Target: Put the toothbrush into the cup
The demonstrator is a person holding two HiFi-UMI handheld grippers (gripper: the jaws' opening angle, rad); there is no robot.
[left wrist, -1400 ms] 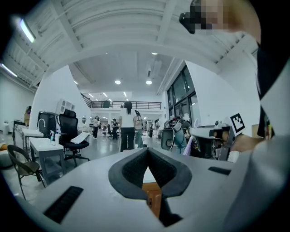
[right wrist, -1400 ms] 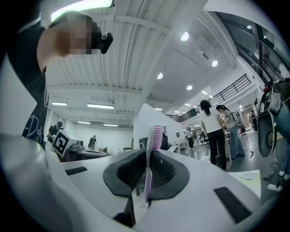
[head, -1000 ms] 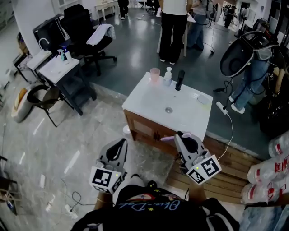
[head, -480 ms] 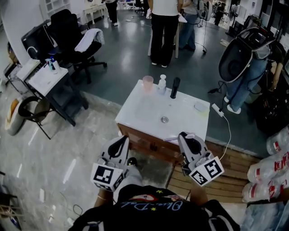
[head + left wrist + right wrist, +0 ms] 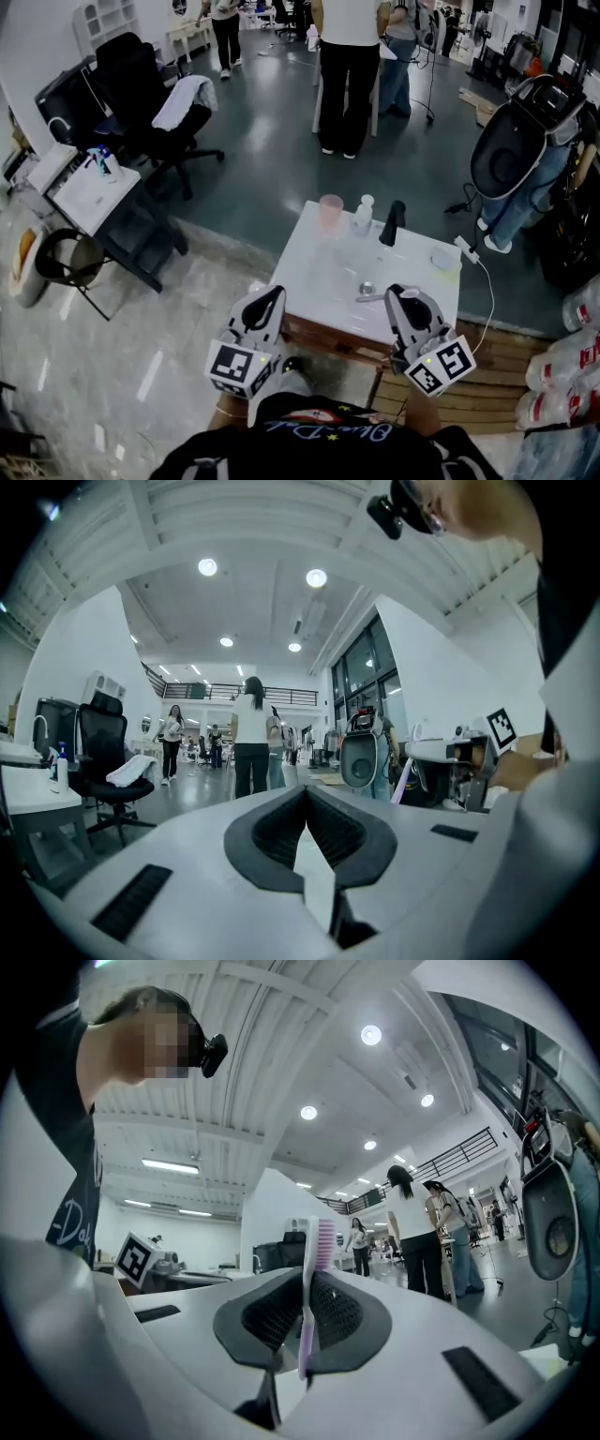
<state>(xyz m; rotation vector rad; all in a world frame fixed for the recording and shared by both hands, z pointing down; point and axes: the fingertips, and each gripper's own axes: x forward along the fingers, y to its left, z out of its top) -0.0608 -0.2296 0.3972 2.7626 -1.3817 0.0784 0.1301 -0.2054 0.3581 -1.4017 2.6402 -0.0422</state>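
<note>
The pink translucent cup [image 5: 330, 212] stands at the far edge of the white sink counter [image 5: 319, 272], left of a small white bottle [image 5: 363, 216]. My right gripper [image 5: 397, 295] hovers over the counter's near right part, shut on a pink-and-white toothbrush [image 5: 371, 298] whose end pokes out to the left. In the right gripper view the toothbrush [image 5: 319, 1260] stands upright between the jaws of the right gripper [image 5: 305, 1283], bristles on top. My left gripper [image 5: 273, 298] hangs at the counter's near left edge. In the left gripper view its jaws [image 5: 306, 794] are shut and hold nothing.
A black faucet [image 5: 391, 222] rises at the back of the counter, with a drain [image 5: 367, 288] in the basin and a small dish [image 5: 444, 260] at the right. People stand beyond the counter. An office chair [image 5: 150, 103] and a side table [image 5: 89, 187] are at the left.
The person has stepped closer to the sink counter. Both grippers now reach over its near edge instead of hanging short of it. The toothbrush stays in the right gripper.
</note>
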